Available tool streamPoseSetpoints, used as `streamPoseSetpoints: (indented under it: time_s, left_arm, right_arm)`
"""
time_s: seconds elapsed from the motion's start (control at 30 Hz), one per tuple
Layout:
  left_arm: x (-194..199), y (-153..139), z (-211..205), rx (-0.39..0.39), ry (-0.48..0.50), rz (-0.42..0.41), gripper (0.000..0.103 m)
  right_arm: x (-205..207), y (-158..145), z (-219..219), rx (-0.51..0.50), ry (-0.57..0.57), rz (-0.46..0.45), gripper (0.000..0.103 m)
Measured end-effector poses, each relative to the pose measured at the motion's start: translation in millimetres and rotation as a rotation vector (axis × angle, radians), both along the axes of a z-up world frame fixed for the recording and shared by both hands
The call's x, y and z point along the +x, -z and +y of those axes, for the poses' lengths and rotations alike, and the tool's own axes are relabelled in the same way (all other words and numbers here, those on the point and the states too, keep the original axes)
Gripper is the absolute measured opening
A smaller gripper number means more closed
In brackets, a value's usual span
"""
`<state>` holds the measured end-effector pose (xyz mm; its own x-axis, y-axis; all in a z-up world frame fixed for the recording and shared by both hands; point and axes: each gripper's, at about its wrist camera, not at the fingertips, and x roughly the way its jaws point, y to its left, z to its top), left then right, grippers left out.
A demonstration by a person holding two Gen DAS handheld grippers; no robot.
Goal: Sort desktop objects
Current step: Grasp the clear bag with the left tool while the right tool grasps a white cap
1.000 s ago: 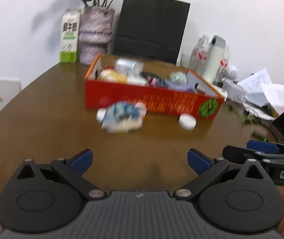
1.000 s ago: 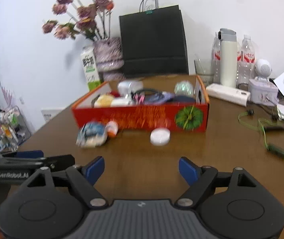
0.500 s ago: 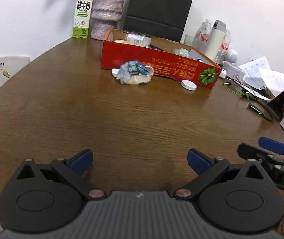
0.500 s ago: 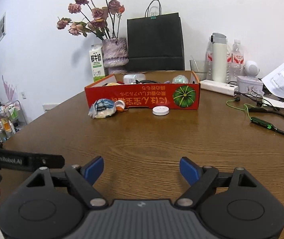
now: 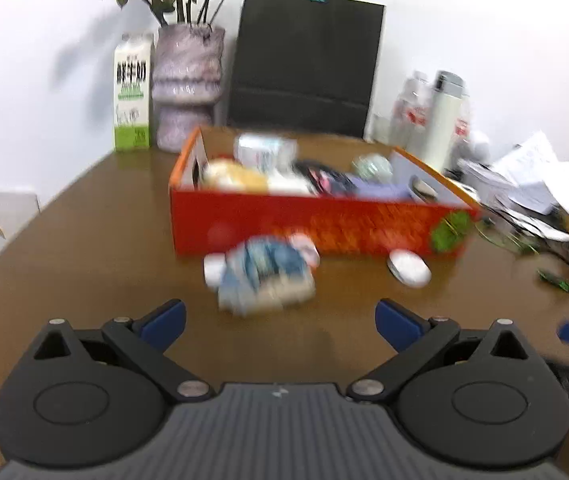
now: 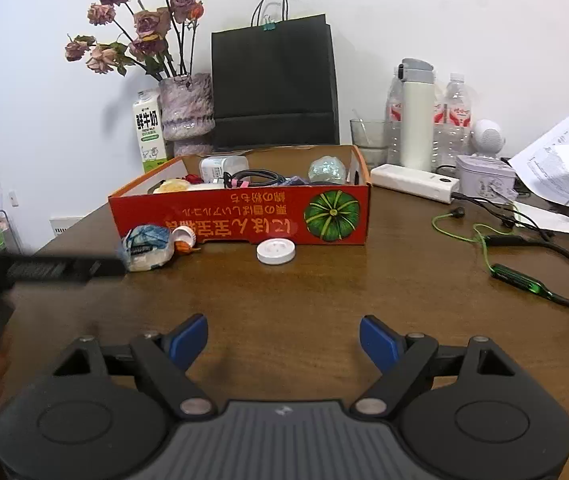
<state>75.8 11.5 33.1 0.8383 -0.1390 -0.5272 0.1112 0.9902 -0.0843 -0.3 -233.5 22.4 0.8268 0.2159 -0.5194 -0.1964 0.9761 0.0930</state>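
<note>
A red cardboard box (image 6: 240,216) (image 5: 316,222) holds several small items on the brown table. In front of it lie a crumpled blue-and-white packet (image 6: 147,247) (image 5: 266,278), a small white cap with an orange scrap (image 6: 184,237), and a white round lid (image 6: 276,251) (image 5: 409,268). My left gripper (image 5: 280,322) is open and empty, just short of the packet; the view is blurred. My right gripper (image 6: 283,342) is open and empty, well short of the lid. The left gripper's body shows blurred at the left of the right wrist view (image 6: 44,269).
Behind the box stand a milk carton (image 6: 149,136), a vase of dried flowers (image 6: 186,112) and a black paper bag (image 6: 274,84). At right are bottles and a white flask (image 6: 416,116), a white power bank (image 6: 414,182), papers (image 6: 556,164) and a green cable (image 6: 520,280).
The left gripper has swung forward, close to the packet and box, with motion blur. The right gripper has moved closer to the box. Both stay open.
</note>
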Motion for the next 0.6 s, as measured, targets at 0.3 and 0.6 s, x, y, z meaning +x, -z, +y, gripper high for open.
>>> streamPoseSetpoints:
  time_s: [0.3,0.6]
  left_arm:
    - [51.1,20.7,17.2,-0.126,-0.001,0.134,0.024]
    - [-45.1,6.9,66.5,-0.235,-0.099,0.111,0.017]
  right_arm:
    - [42.3,-0.1,22.0,-0.034,-0.058,-0.007,0.082]
    - [74.3,-10.3,90.0,-0.02,-0.304,-0.015,0.075]
